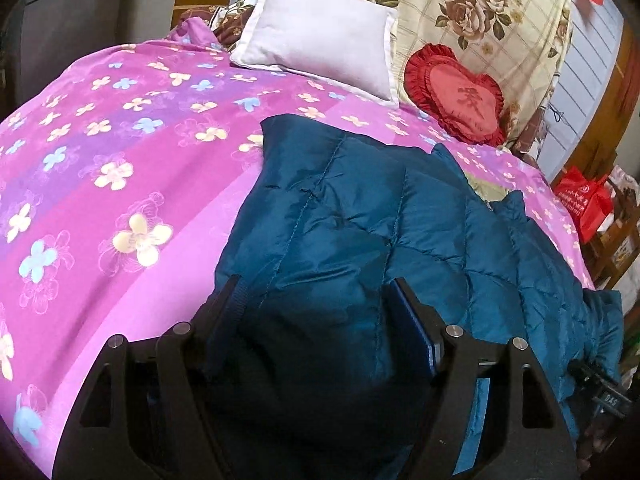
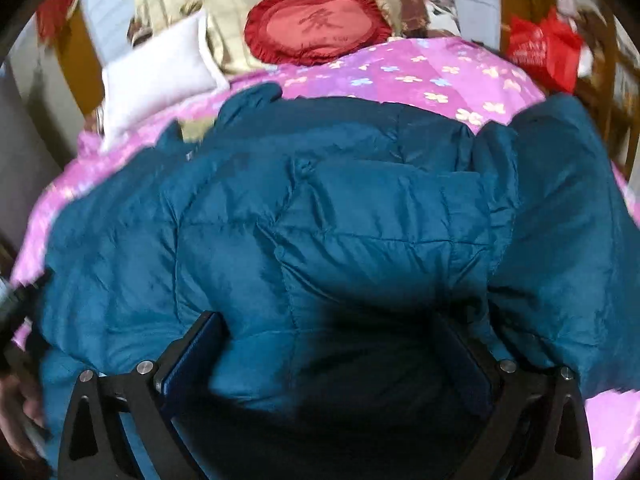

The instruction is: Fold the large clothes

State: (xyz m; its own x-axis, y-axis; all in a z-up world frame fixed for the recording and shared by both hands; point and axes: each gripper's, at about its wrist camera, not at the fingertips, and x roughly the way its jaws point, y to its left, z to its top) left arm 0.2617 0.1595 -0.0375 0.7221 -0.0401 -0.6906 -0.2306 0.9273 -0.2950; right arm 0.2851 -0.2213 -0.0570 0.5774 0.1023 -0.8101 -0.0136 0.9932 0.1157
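Observation:
A teal quilted puffer jacket (image 1: pixel 360 216) lies spread over the bed, reaching toward the pillows. In the left wrist view my left gripper (image 1: pixel 316 300) stands over its near part, open wide, with a shadowed bulge of the padding rising between the fingers (image 1: pixel 412 320). In the right wrist view the jacket (image 2: pixel 340 216) fills the frame. My right gripper (image 2: pixel 332 332) has a thick fold of padding packed between its wide-set fingers (image 2: pixel 200 344). That fold looks sharp while the room behind is smeared.
The bed has a pink flowered cover (image 1: pixel 120 152). A white pillow (image 1: pixel 320 40), a red heart cushion (image 1: pixel 456 92) and a rose-print quilt (image 1: pixel 480 12) lie at its head. A red bag (image 1: pixel 584 196) and wooden furniture stand beside it. A hand (image 2: pixel 16 412) shows at the left edge.

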